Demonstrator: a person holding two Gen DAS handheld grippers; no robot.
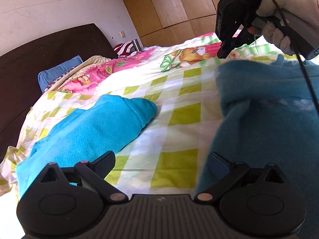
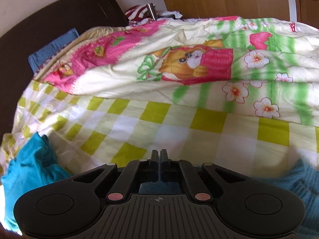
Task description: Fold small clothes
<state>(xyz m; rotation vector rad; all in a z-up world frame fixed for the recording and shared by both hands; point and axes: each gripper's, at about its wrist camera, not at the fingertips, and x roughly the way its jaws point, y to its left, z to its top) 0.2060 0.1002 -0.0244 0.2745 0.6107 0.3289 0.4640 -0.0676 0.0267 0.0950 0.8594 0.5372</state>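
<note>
A turquoise fleece garment (image 1: 93, 131) lies bunched on the checked sheet (image 1: 179, 115), left of my left gripper (image 1: 161, 159), which is open with its fingers wide apart over the sheet. A duller blue fleece fold (image 1: 269, 119) hangs lifted at the right, against the left gripper's right finger (image 1: 217, 165). A gloved hand (image 1: 279, 33) holds my right gripper (image 1: 223, 54) just above that fold's top edge. In the right wrist view the right gripper (image 2: 159, 153) is shut, with blue fleece (image 2: 299, 185) below and beside it. The turquoise garment (image 2: 30, 171) sits at the left. I cannot tell whether both blues are one garment.
A cartoon-print quilt (image 2: 199, 63) is heaped across the far half of the bed. A dark headboard (image 1: 49, 47) and a blue pillow (image 1: 59, 71) stand at the left. Wooden wardrobe doors (image 1: 169, 6) fill the back wall. A striped cloth (image 1: 124, 47) and a metal cup (image 1: 137, 44) sit beyond the quilt.
</note>
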